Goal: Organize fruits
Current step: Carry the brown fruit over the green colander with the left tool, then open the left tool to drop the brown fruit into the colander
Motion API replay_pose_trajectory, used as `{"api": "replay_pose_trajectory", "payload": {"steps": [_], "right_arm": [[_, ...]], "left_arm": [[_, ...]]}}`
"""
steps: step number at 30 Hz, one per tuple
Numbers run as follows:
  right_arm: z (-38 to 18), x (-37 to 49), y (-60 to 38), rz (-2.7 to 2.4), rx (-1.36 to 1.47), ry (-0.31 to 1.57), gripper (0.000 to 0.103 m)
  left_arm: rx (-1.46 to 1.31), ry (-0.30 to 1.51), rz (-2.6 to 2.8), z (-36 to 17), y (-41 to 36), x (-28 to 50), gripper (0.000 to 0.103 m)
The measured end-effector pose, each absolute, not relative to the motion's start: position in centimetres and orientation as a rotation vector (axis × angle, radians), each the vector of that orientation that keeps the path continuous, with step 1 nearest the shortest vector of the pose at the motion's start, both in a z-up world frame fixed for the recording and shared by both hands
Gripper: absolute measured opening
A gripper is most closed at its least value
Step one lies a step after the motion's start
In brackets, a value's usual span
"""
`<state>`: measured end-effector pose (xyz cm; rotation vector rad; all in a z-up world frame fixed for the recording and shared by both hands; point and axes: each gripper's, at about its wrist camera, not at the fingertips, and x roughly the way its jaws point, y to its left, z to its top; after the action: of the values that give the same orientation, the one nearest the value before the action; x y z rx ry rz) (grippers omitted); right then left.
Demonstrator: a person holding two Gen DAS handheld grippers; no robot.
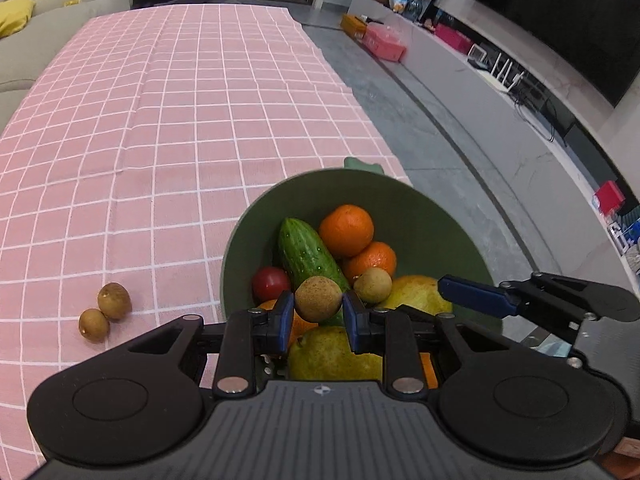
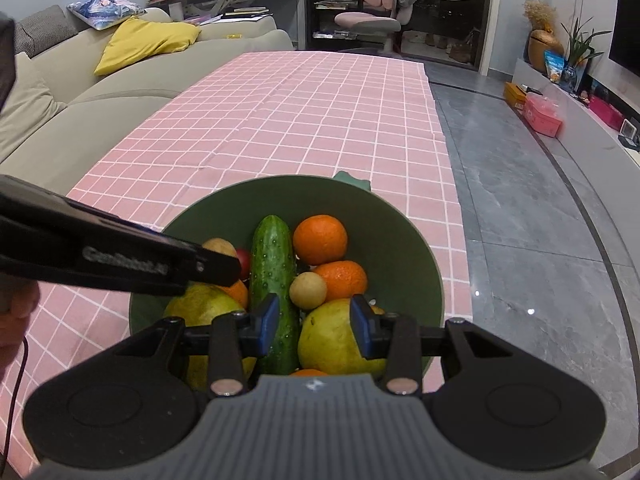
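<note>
My left gripper [image 1: 319, 309] is shut on a small brown longan [image 1: 319, 298], held just above the green bowl [image 1: 420, 232]. The bowl holds a cucumber [image 1: 308, 256], two oranges [image 1: 346, 230], a red tomato [image 1: 271, 283], yellow pears [image 1: 332, 354] and another longan [image 1: 373, 285]. Two more longans [image 1: 115, 300] lie together on the pink checked cloth, left of the bowl. My right gripper [image 2: 314, 320] hangs open over the near side of the bowl [image 2: 380, 232], above the cucumber [image 2: 272, 264] and a pear [image 2: 332, 336], with nothing between its pads.
The bowl stands near the right edge of the pink-clothed table [image 1: 180, 120]; grey floor [image 2: 520, 220] lies beyond that edge. A beige sofa [image 2: 80, 92] runs along the table's left side. A hand [image 2: 16, 312] shows at the left of the right wrist view.
</note>
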<state>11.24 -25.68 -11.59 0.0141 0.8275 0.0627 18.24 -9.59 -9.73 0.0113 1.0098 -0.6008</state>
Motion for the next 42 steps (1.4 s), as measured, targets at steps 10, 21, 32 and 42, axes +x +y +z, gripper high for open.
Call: {"api": "replay_pose_trajectory", "payload": {"steps": [10, 21, 32, 42], "right_arm": [[-12.0, 11.6, -25.9, 0.063, 0.024, 0.839, 0.036], [-11.8, 11.4, -25.8, 0.053, 0.019, 0.839, 0.036], [-9.8, 10.4, -24.8, 0.059, 0.037, 0.779, 0.052], [-7.6, 9.4, -21.8, 0.128, 0.032, 0.742, 0.06]], "left_arm": [[0.064, 1.023, -0.597, -10.6, -10.9, 18.1, 0.029], [0.042, 1.015, -0.589, -10.5, -10.6, 18.1, 0.036], [0.097, 0.935, -0.545, -6.8, -8.0, 16.3, 0.048], [0.094, 0.901, -0.437, -4.8, -2.9, 14.6, 0.051]]}}
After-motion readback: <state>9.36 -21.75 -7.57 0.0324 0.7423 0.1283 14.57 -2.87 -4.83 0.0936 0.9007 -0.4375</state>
